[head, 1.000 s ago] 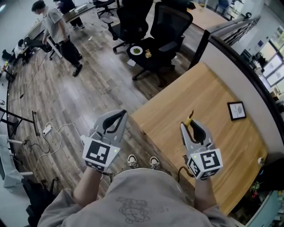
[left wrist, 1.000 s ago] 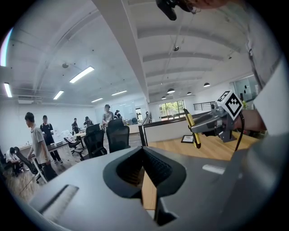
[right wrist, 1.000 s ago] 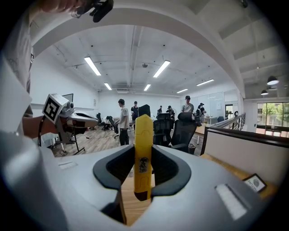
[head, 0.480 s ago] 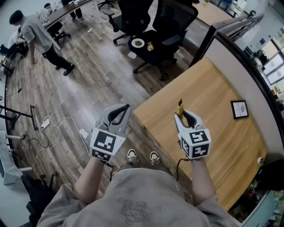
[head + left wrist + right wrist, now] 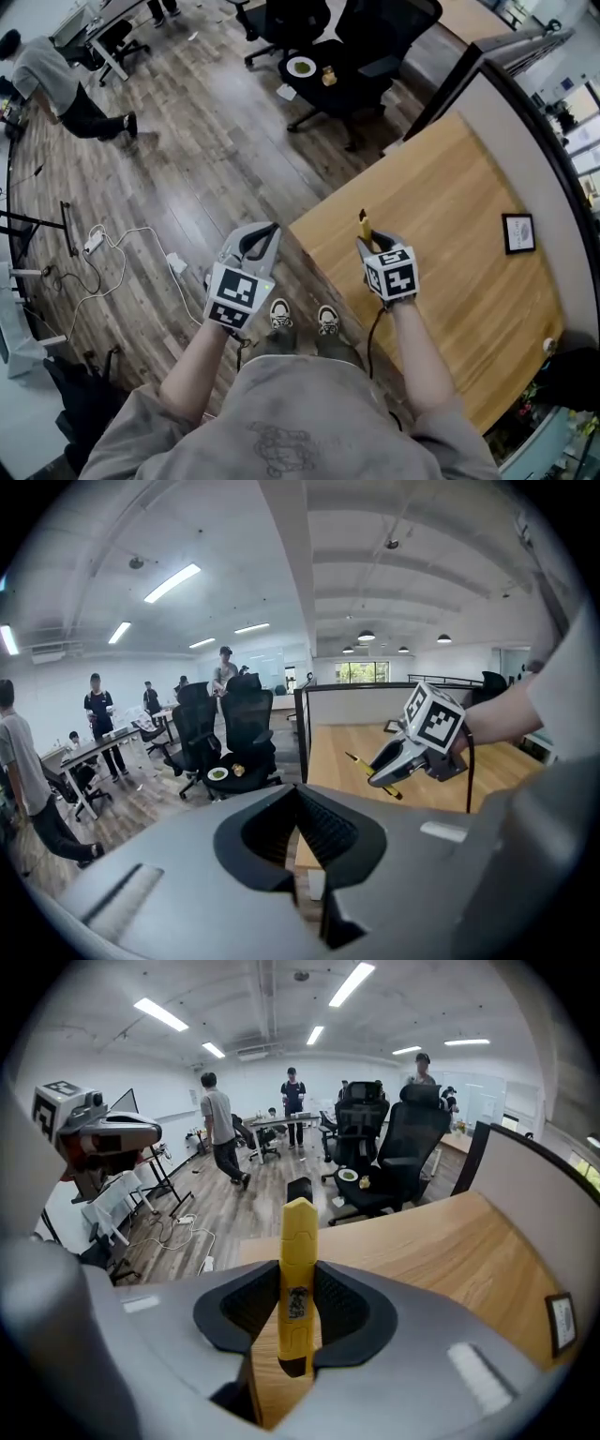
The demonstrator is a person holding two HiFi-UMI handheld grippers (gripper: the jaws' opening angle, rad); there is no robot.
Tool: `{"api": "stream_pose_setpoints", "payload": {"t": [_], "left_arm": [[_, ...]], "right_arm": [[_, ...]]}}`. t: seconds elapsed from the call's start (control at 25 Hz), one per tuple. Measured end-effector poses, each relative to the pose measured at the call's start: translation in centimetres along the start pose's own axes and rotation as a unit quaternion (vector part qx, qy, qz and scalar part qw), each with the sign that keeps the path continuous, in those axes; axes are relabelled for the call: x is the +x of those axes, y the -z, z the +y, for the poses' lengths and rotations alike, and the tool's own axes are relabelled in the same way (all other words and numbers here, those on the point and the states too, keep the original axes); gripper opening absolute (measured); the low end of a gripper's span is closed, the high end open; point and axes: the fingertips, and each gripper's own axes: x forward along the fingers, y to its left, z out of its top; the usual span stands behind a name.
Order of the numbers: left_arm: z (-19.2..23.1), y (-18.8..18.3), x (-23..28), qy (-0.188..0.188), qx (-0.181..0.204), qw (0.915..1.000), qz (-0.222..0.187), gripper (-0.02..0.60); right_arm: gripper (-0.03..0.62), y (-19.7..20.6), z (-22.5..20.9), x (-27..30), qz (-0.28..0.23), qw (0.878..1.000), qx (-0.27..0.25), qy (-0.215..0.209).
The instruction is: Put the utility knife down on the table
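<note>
Right claw [image 5: 373,242] farther left (utility knife [image 5: 298,1269] inside)

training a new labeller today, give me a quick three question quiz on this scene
1. True or false: the utility knife lies flat on the table.
2. Which one holds the knife? A) left gripper B) right gripper C) neither
3. Fill in: the left gripper's fingers are ____ and empty.

Key: 1 false, it is clamped in the right gripper's fingers, above the table; 2 B; 3 shut.
</note>
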Motion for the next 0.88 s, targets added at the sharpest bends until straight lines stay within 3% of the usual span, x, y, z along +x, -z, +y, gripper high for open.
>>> {"api": "stream_pose_setpoints", "payload": {"t": [0.44,0.88], "left_arm": [[0.2,5.7,3.1,0.029,-0.033,0.998,0.045,0.002],[0.4,7.8,3.2,0.049,-0.034,0.9964,0.06,0.002]], "right_arm": [[0.124,3.9,0.4,9.1,0.087,0.996,-0.001,-0.012],[0.127,6.1,0.5,12.2,0.106,0.994,0.003,0.012]]}}
